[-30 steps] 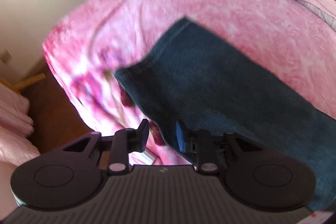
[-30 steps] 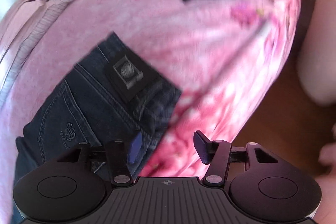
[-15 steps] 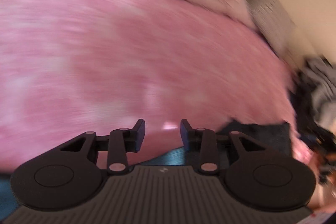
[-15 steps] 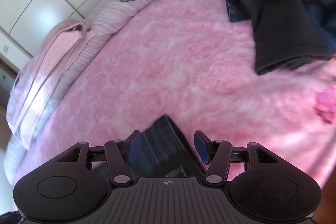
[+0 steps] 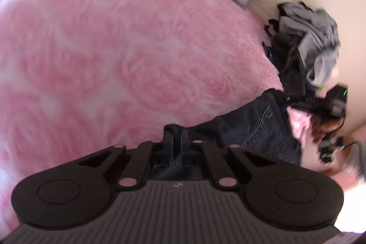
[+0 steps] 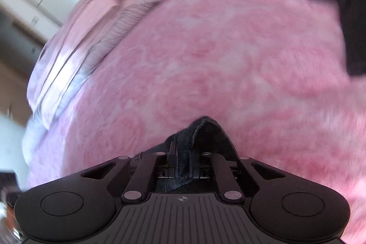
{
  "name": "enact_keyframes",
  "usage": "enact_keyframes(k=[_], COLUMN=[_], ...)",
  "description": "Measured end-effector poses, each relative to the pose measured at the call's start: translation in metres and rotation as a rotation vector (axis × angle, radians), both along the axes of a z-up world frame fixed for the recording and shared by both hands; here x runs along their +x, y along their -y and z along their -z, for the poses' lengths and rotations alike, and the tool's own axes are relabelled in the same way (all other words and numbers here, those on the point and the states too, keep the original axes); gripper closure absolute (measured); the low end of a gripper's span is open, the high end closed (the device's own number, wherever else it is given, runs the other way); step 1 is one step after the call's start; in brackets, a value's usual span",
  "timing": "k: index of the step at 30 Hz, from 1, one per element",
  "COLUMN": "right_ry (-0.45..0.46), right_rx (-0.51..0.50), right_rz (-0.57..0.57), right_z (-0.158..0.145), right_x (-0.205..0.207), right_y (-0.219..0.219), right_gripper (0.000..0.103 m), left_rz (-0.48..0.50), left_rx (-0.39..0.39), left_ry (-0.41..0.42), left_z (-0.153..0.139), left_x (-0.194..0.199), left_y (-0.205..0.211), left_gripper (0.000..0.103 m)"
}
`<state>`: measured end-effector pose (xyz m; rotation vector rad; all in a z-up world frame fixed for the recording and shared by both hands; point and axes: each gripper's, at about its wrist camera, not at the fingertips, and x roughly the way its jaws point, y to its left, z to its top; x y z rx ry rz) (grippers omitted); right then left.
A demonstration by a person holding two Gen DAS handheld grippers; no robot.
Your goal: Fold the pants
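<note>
Pink fleece with a rose pattern covers the bed [image 5: 114,56], and both cameras look across it toward pillows and striped bedding at the far end, with a heap of dark and grey clothes [image 5: 306,42] piled at one side by the wall. Dark blue jeans [image 5: 251,127] lie at the near edge of the bed, the pocket stitching showing in the left view. Both pairs of tongs have just closed, and each has denim between its fingers: the left tongs [image 5: 176,140] pinch a folded edge of the jeans, and the right tongs [image 6: 183,159] clamp a seamed corner that stands up in a small peak above the fingers. In the left view the right-hand tool and the hand holding it [image 5: 324,127] show beyond the far corner of the jeans, so the two grips seem to sit at opposite corners of one end. Denim is heavy for cloth and fairly stiff, so it should hang straight and crease where it is laid, but its weight may drag a shallow pinch loose. Thick seams, hems and the waistband are the safest places to hold; both grips seem to be on such edges, good for carrying that end over.
</note>
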<state>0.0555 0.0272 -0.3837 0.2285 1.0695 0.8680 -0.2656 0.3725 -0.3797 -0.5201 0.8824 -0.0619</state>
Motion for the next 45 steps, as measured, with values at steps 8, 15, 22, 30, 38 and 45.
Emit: enact_keyframes(k=[8, 15, 22, 30, 38, 45], right_ry=[0.232, 0.415, 0.520, 0.671, 0.603, 0.538], right_rx=[-0.218, -0.315, -0.558, -0.255, -0.437, -0.309], right_rz=[0.052, 0.248, -0.109, -0.124, -0.156, -0.068], right_z=[0.012, -0.045, 0.000, -0.031, 0.021, -0.026], right_x=[-0.031, -0.089, -0.211, -0.304, -0.385, -0.421], right_y=[-0.021, 0.016, 0.025, 0.000, -0.013, 0.007], right_gripper=[0.085, 0.058, 0.056, 0.056, 0.056, 0.056], left_rz=[-0.093, -0.290, -0.281, -0.505, -0.691, -0.909], left_rx=[0.295, 0.336, 0.379, 0.449, 0.426, 0.418], left_ry=[-0.018, 0.051, -0.052, 0.080, 0.073, 0.146], left_z=[0.019, -0.021, 0.000, 0.005, 0.007, -0.026], left_x=[-0.005, -0.082, -0.190, -0.320, -0.442, -0.503], left_y=[0.032, 0.018, 0.021, 0.016, 0.036, 0.002], left_gripper=[0.091, 0.059, 0.060, 0.060, 0.061, 0.061])
